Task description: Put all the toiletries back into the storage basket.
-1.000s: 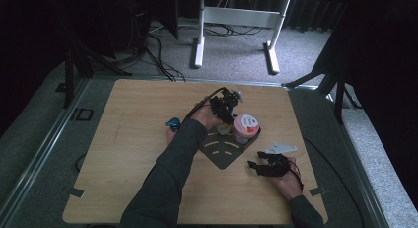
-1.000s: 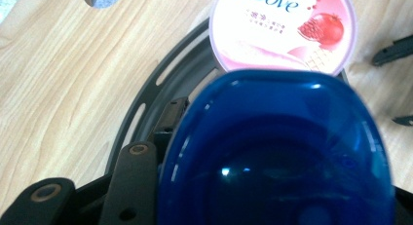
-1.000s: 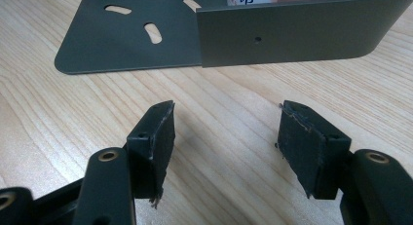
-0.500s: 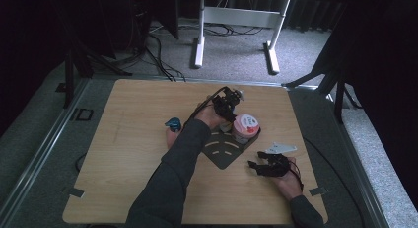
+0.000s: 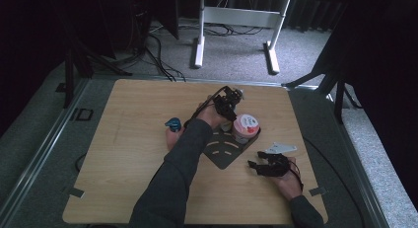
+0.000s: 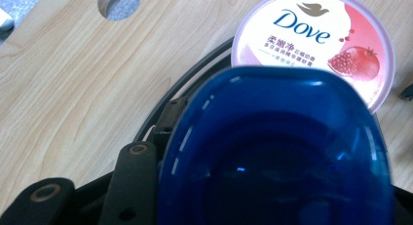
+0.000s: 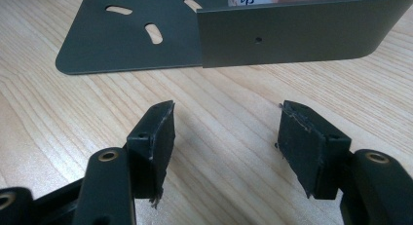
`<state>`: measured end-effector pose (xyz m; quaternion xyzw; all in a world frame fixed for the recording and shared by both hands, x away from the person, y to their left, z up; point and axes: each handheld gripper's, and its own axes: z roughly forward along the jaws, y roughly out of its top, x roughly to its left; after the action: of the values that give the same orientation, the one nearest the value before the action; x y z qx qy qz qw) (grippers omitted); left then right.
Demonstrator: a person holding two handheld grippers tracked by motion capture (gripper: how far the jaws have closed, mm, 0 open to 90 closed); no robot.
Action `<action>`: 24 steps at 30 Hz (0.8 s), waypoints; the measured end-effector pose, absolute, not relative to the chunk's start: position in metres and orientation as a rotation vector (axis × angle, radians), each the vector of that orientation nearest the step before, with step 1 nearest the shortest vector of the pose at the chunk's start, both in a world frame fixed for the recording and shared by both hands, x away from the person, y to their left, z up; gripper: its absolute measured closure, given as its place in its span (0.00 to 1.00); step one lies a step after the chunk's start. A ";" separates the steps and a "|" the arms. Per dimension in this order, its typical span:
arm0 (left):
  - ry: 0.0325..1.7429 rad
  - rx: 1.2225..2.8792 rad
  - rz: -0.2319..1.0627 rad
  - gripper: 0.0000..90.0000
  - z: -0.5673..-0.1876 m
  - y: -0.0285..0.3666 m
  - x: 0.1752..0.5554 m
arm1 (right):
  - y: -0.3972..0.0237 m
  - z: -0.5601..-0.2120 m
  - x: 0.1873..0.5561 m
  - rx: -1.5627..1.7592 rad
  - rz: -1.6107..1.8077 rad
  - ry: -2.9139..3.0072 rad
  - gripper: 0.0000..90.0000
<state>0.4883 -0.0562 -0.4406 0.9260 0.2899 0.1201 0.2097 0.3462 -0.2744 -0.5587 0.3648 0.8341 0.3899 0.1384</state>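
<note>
My left gripper point(image 5: 226, 103) hovers over the far side of a dark metal plate point(image 5: 224, 150), just left of a pink and white Dove tub point(image 5: 245, 125). A blue translucent plastic container point(image 6: 277, 152) sits between its jaws, held there, and hides the fingertips. The Dove tub point(image 6: 316, 35) lies just beyond it with its lid facing up. My right gripper point(image 5: 257, 166) rests low at the near right of the table. It is open point(image 7: 226, 132) with bare wood between its pads, pointing at the plate's upright wall point(image 7: 292, 35).
A small teal object point(image 5: 173, 123) lies on the wooden table point(image 5: 123, 164) left of the left forearm. The flat part of the plate point(image 7: 131, 40) has slots cut in it. Beyond the table's far edge stands a white desk frame point(image 5: 199, 40) amid cables.
</note>
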 end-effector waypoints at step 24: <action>0.895 2.507 0.255 0.56 -0.444 -0.052 0.505 | -0.275 -0.559 0.346 1.059 1.130 2.413 0.43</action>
<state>0.5045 -0.0524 -0.4444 0.9120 0.3257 0.0929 0.2315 0.3463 -0.2746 -0.5586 0.3658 0.8338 0.3903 0.1369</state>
